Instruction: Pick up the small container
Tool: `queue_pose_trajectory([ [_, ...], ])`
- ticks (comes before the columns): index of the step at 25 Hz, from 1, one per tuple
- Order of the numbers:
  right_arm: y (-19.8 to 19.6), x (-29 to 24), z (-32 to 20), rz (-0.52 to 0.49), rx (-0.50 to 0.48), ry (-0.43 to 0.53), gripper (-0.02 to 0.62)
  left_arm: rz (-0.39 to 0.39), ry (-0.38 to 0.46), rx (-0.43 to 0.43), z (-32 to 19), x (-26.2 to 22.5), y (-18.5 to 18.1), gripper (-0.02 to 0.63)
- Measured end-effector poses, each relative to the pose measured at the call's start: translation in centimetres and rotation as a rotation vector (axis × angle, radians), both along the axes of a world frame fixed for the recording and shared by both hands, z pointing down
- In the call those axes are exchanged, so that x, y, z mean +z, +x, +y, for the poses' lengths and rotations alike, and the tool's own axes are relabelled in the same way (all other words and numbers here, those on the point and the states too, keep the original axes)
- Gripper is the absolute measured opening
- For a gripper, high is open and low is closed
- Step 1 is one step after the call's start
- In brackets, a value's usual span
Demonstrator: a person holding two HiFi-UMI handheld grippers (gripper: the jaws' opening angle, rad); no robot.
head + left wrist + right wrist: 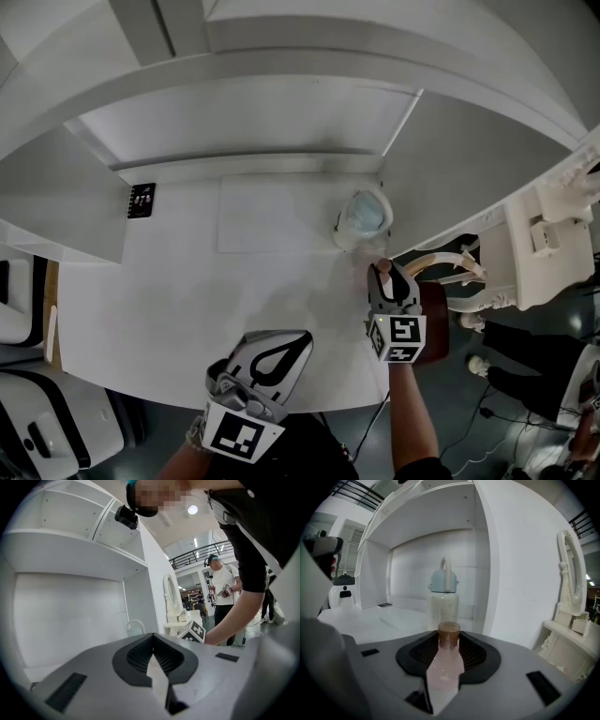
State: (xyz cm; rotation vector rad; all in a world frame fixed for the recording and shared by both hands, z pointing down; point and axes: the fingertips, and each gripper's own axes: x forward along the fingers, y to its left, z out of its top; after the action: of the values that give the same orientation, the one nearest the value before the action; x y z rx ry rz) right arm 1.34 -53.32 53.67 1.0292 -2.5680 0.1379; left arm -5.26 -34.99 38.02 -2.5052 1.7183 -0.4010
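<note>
**Head view.** You are holding both tools over the white worktop (187, 281). The left hand-held gripper (281, 349) is hovering at the near edge, above bare surface. The right hand-held gripper (390, 285) is reaching in along the worktop's right edge. The small container (379, 269), brown-capped, is sitting between its tips. Just beyond the tips, and apart from them, a white jug (364, 217) with a pale blue lid is standing near the back corner. A black card (142, 201) is lying at the far left by the wall.

**Left gripper view.** The left hand-held gripper (153, 640) is keeping its jaws pressed together, with nothing between them. The white jug's loop handle is peeking up over the jaws. The marker cube (192, 631) of your other tool and your forearm (234, 616) are crossing on the right.

**Right gripper view.** The right hand-held gripper (449, 645) is clamping the small container (449, 632). The pads are standing fairly wide and pressing on both sides of its pale pink, translucent body, with the brown cap at the tips.
- I cannot tell what is inside it.
- No view is showing whether its base is resting on the worktop.

The white jug is standing upright behind it with its lid on, so its contents are hidden.
</note>
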Motion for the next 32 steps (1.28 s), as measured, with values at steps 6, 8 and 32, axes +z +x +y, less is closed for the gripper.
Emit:
queue_pose_trajectory([
  [6,0.5,-1.1,1.2,-0.019,-0.023,-0.004,0.141,0.011,-0.009,0.015,0.1,0.4,0.7,0.002],
  [8,0.7,-1.6,1.7,-0.023,-0.029,-0.001,0.141,0.023,-0.006,0.013,0.2,0.6,0.9,0.002],
  [32,1.6,-12.7,8.0,-0.143,-0.132,0.031,0.141,0.07,-0.089,0.044,-0.3,3.9,5.3,0.161],
])
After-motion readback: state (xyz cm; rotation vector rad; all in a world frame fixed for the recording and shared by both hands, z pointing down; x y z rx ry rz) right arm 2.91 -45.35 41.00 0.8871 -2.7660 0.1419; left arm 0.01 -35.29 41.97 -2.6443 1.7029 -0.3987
